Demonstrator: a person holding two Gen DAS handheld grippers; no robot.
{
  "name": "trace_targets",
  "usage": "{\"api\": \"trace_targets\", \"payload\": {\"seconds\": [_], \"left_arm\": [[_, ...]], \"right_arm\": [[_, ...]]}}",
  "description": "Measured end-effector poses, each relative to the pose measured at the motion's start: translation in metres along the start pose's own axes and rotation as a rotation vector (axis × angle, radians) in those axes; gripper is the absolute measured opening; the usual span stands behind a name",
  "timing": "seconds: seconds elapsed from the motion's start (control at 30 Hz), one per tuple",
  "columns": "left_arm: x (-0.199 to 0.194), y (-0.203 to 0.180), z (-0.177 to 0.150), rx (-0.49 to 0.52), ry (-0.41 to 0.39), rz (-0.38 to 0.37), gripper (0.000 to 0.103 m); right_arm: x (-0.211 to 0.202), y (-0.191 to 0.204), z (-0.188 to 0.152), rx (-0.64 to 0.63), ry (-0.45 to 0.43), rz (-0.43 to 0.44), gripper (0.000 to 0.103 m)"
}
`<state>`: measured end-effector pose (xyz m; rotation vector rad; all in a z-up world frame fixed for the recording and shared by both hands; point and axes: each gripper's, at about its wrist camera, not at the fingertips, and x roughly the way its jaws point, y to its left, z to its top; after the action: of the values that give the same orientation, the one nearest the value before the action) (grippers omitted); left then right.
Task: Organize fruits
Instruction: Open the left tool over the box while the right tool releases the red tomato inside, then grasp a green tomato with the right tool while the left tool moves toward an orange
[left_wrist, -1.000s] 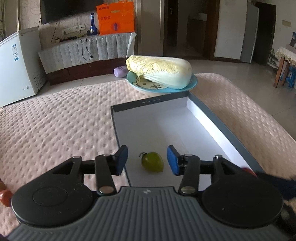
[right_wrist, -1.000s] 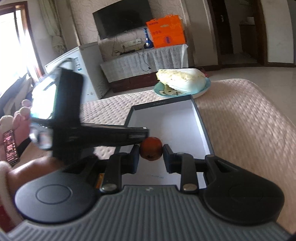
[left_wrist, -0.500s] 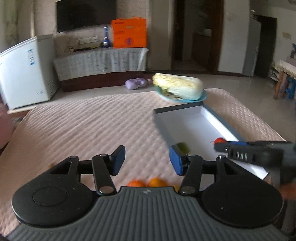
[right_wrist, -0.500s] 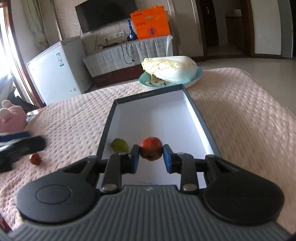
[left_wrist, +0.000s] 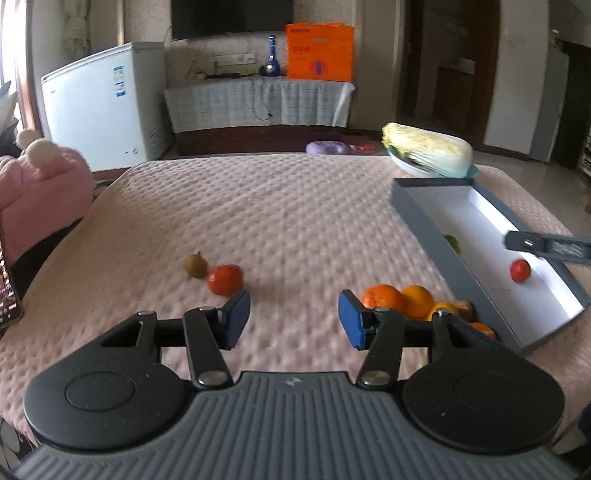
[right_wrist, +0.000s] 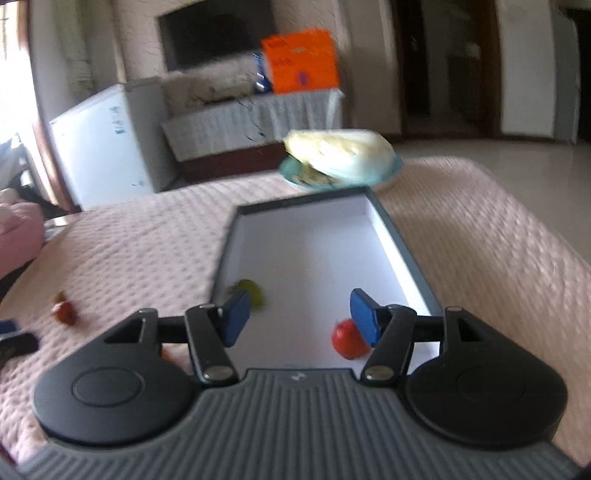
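A grey box with a white inside (left_wrist: 413, 206) (right_wrist: 406, 251) lies on the pink quilt. In it lie a green fruit (right_wrist: 253, 290) (left_wrist: 452, 242) and a small red fruit (right_wrist: 347, 339) (left_wrist: 520, 270). My right gripper (right_wrist: 295, 314) is open and empty over the box's near end, the red fruit just below its right finger. My left gripper (left_wrist: 294, 317) is open and empty above the quilt. Ahead of it lie a red fruit (left_wrist: 225, 280) and a brown fruit (left_wrist: 195, 265). Several oranges (left_wrist: 402, 301) lie beside the box.
A napa cabbage on a blue plate (left_wrist: 428, 153) (right_wrist: 340, 153) stands beyond the box. A pink plush (left_wrist: 40, 184) sits at the left edge. The right gripper's finger (left_wrist: 546, 247) reaches over the box in the left wrist view. A white freezer (left_wrist: 103, 103) stands behind.
My right gripper opened and let the red fruit drop into the box. My left gripper swung left, away from the box, to face the loose fruits on the quilt.
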<state>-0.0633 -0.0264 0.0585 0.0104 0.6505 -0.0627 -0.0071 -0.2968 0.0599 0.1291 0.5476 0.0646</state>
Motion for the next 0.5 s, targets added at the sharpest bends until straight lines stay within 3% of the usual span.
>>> {"api": "trace_targets", "payload": {"seconds": [0.13, 0.23, 0.4, 0.5], "left_arm": [[0.001, 0.003, 0.002, -0.031, 0.001, 0.01, 0.059], [0.002, -0.002, 0.004, -0.033, 0.003, 0.017, 0.059], [0.001, -0.005, 0.002, -0.029, 0.004, 0.015, 0.059], [0.001, -0.006, 0.0, -0.011, 0.005, 0.02, 0.059]], "right_arm": [[-0.031, 0.044, -0.017, -0.156, -0.027, 0.142, 0.053], [-0.037, 0.072, -0.041, -0.241, 0.046, 0.218, 0.04], [-0.036, 0.105, -0.064, -0.418, 0.086, 0.214, 0.036], [-0.035, 0.101, -0.061, -0.401, 0.083, 0.187, 0.036]]}}
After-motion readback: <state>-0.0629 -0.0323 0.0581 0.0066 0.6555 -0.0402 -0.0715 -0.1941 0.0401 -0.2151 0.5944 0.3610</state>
